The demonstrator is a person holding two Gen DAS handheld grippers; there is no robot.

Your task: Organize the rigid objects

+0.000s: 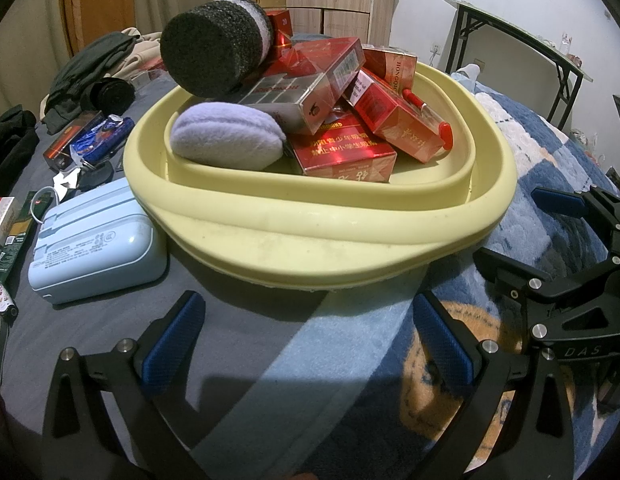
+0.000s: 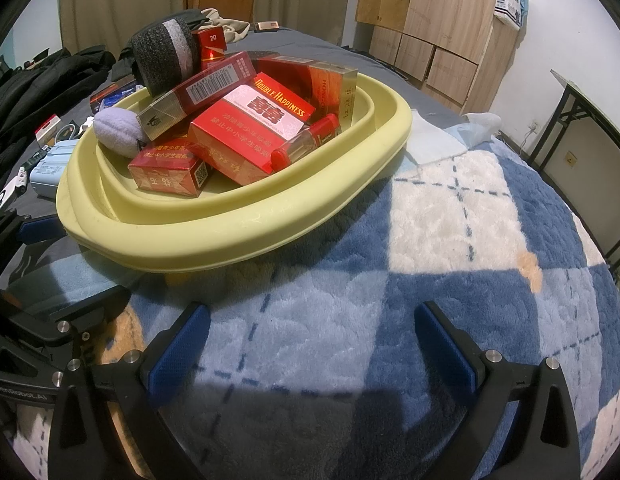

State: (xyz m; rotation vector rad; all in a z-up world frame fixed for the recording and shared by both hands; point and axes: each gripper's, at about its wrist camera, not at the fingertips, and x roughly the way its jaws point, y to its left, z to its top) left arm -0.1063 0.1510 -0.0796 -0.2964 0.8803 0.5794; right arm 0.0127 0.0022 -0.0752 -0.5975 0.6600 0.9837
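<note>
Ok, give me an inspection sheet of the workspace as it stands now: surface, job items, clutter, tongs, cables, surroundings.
Surface: bed with grey sheet and blue-and-white plaid fleece blanket.
Job's things: pale yellow plastic basin piled with red cigarette boxes, a dark grey foam cylinder, a lilac plush puff and a red-capped clear tube.
Clutter: light blue plastic case left of the basin; small boxes, wrappers and dark clothes beyond it.
Tongs: left tongs and right tongs both open, empty, short of the basin.
Cables: thin white cable by the case.
Surroundings: wooden cabinets, black-framed folding table, wall socket.
</note>
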